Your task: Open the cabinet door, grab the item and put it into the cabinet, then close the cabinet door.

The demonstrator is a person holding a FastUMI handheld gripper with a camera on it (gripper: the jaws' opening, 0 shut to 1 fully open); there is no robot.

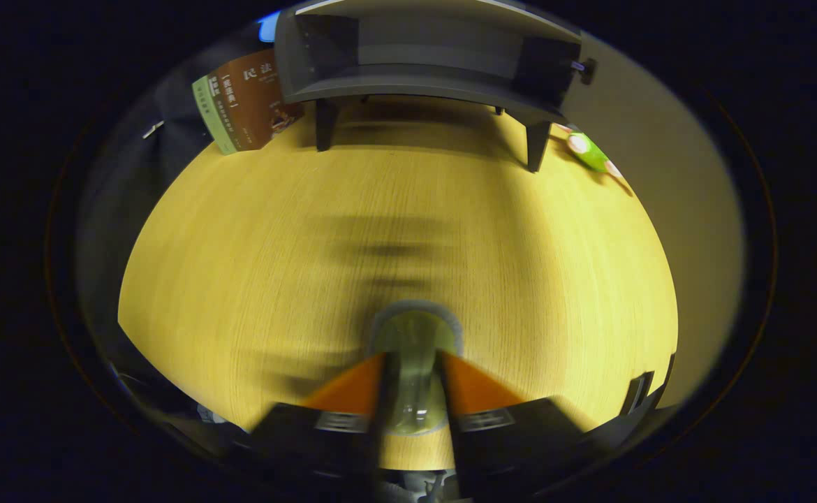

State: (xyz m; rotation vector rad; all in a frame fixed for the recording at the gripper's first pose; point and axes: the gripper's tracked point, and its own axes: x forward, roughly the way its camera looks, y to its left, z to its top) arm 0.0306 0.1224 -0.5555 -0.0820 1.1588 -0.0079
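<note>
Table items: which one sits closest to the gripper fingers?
The clear cup, held between the fingers of the gripper. The book and the green toy lie far beyond, flanking the open cabinet.

tabletop (408,209) ahead bare | cabinet (422,52) open | book (244,101) beside
</note>
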